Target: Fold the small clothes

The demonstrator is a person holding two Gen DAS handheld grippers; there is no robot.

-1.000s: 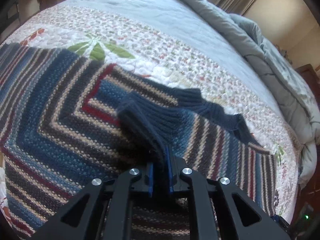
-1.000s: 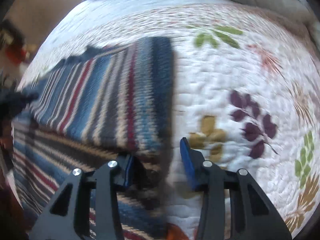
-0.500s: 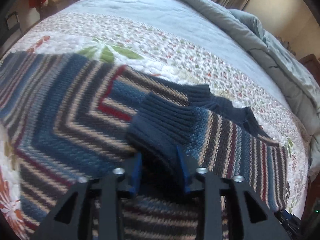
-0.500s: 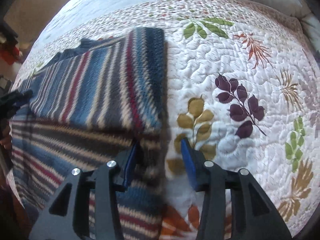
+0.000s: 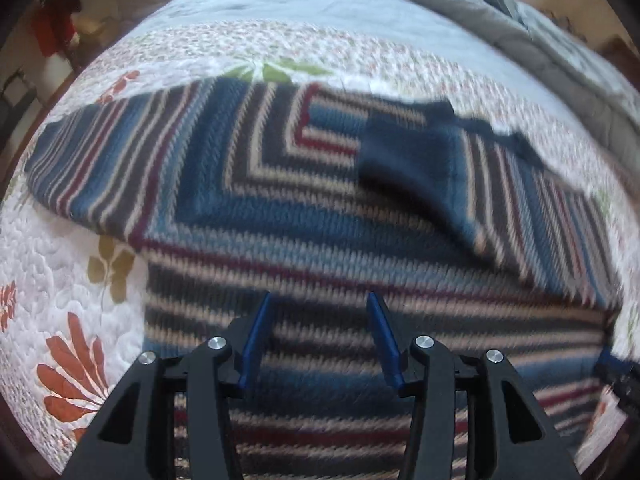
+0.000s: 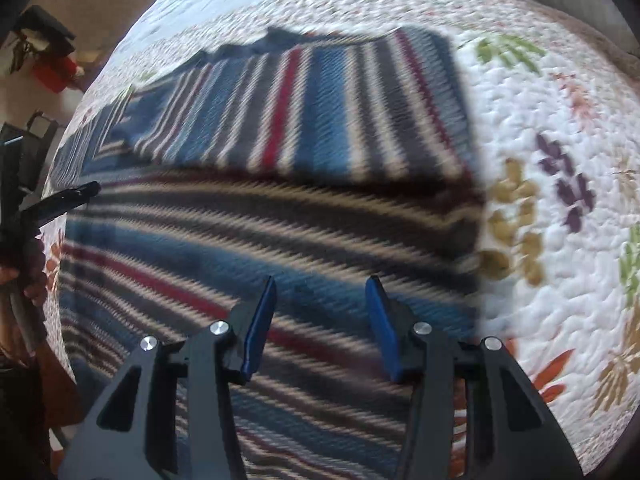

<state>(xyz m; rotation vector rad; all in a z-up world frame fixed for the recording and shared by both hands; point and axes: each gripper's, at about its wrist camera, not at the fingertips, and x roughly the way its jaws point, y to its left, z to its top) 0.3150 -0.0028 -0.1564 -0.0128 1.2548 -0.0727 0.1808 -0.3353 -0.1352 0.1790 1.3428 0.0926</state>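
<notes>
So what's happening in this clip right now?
A person with a hand-held gripper in each hand is folding a striped knit sweater on a floral quilt. Both sleeves are already folded in across the body, the navy cuff lying on top. The left hand-held gripper and right hand-held gripper have just been opening; both are open over the sweater, nothing between the jaws.

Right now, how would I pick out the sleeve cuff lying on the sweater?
On the floral quilt lies a striped knit sweater. Toward its upper right, a sleeve is folded across the body, ending in the cuff: plain dark navy, the only unstriped patch there.
</notes>
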